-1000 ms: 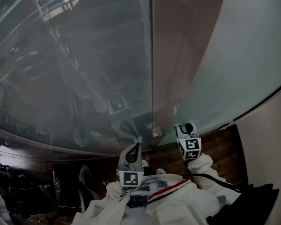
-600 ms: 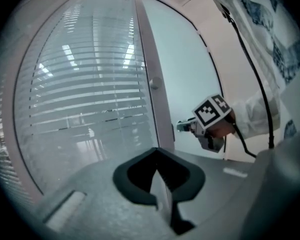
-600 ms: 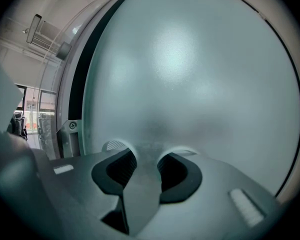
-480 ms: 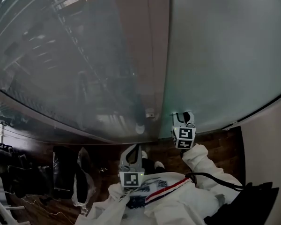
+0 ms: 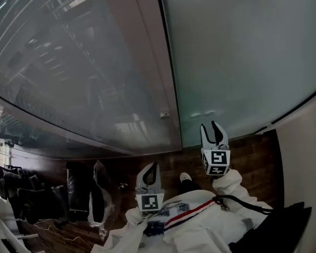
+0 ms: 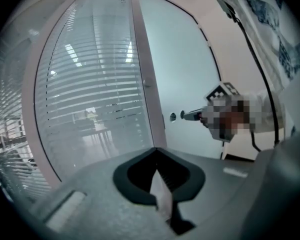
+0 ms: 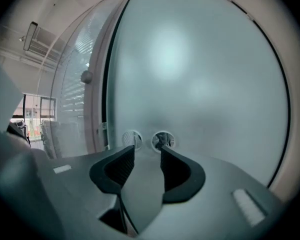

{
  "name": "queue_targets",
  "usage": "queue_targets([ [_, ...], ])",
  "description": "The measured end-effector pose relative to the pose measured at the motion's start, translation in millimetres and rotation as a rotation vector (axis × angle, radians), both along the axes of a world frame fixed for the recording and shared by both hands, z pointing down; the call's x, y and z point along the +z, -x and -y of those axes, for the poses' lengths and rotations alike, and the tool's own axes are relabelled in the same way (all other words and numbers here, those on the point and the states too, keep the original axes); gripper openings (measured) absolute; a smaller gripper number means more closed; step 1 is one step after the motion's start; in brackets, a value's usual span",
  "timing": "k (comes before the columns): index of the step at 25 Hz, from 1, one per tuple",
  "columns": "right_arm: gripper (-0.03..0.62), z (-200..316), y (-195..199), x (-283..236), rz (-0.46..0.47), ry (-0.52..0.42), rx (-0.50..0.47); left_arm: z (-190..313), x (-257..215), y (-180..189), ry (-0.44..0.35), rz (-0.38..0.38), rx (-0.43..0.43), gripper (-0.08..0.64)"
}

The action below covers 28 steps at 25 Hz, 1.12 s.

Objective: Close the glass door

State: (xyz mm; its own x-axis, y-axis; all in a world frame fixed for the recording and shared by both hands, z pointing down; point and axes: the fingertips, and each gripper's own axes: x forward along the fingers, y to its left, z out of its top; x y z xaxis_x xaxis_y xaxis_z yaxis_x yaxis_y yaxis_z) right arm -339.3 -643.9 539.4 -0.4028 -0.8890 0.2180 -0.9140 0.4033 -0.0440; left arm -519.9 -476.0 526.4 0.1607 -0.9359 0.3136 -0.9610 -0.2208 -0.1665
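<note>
Right of the pale post (image 5: 152, 62), the glass door (image 5: 242, 62) fills most of the head view. It's frosted, its edge hard by the post w/ only a thin dark seam btwn them; whether it's fully seated I can't tell. Low down, the right gripper (image 5: 208, 124) sits just in front of the pane, tips near two round fittings (image 7: 162, 140) set in the glass. Its jaws have just been opening and stand moderately apart w/ nothing btwn them, so no hold on the door. Nearer the body, the left gripper (image 5: 152, 165) hangs well off the glass, jaws pressed together, empty. Task looks almost done, prob. just a last nudge or a check left. Risks from here: w/ no grip, any push is bare tips on smooth glass, so they could skid sideways. A tip could catch in a fitting & twist the tool. Too hard a shove could bounce the door back off the post, esp. if nothing latches; too soft & the seam remains. The left gripper can't steady anything from where it is.
</note>
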Motion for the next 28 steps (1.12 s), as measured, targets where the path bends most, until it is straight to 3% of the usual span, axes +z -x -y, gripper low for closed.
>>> queue_targets([
  [1,0.151,-9.5,-5.1,1.0,0.019,0.015,-0.018,3.0,1.2,-3.9,-0.001,-0.003,0.007,0.002],
  [3,0.008,-30.0,-10.8,6.8,0.029,0.053,-0.073,5.4,3.3,-13.4,-0.009,-0.001,0.027,0.002],
  [8,0.008,-108.3,10.0,-3.1,-0.054,0.02,-0.159,-50.2,-3.0,-12.1,-0.044,-0.015,0.033,0.002],
  [14,0.008,-213.6,50.9,-35.0,-0.064,-0.06,-0.206,-147.2,-7.2,7.9,-0.07,-0.023,0.038,0.002],
  [21,0.008,-302.9,33.5,-18.9,-0.068,-0.005,-0.159,-202.8,-23.6,-7.7,-0.144,-0.048,0.109,0.002],
  [28,0.008,-369.5,30.4,-19.0,-0.083,0.022,-0.147,-258.2,-21.9,-13.6,-0.117,-0.073,0.15,0.002],
])
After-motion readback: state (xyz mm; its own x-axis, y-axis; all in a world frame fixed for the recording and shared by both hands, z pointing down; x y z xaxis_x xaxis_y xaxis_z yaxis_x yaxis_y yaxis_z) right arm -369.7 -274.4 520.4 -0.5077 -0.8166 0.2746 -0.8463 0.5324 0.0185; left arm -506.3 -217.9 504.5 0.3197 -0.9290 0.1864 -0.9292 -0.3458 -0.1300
